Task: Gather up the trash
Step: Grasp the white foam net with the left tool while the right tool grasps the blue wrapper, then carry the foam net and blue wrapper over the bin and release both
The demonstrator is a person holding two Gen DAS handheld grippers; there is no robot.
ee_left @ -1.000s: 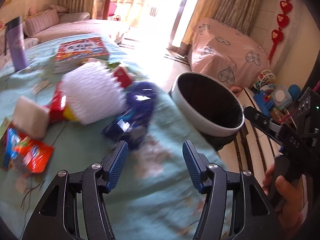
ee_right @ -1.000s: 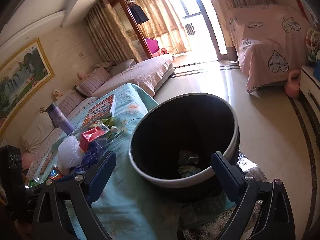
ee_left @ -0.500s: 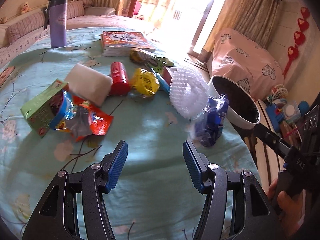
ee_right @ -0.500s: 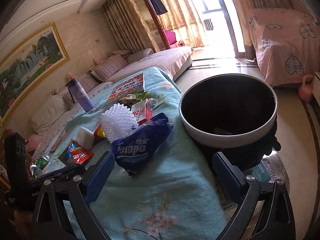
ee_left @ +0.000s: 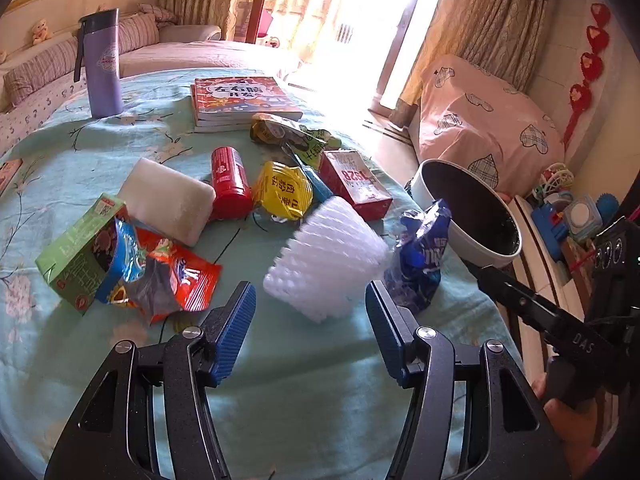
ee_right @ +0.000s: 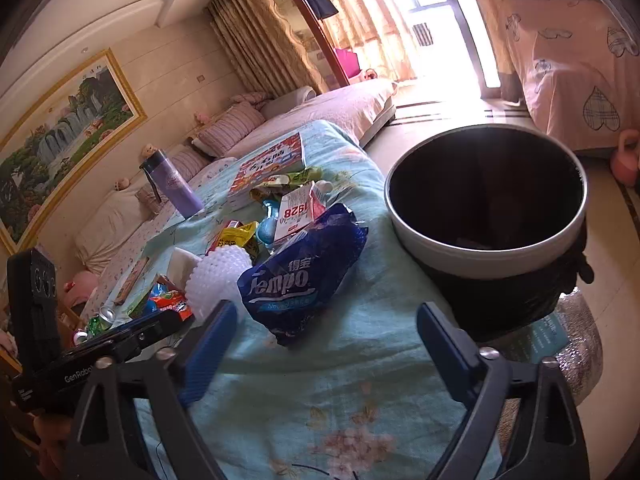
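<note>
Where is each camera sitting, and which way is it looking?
Left wrist: on the left gripper, looking across the table's trash toward the trash bin; the right gripper shows at its right.
Right wrist: on the right gripper, facing the Tempo tissue pack and the bin.
Both show the white foam net, pack and bin.

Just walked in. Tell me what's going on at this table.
A person holding a gripper in each hand is clearing litter from the table into the trash bin beside its edge. Both grippers are open and empty. The left gripper points at the white foam net; the right gripper faces the blue Tempo tissue pack. Snack wrappers, a red can and a red carton lie uncollected.
</note>
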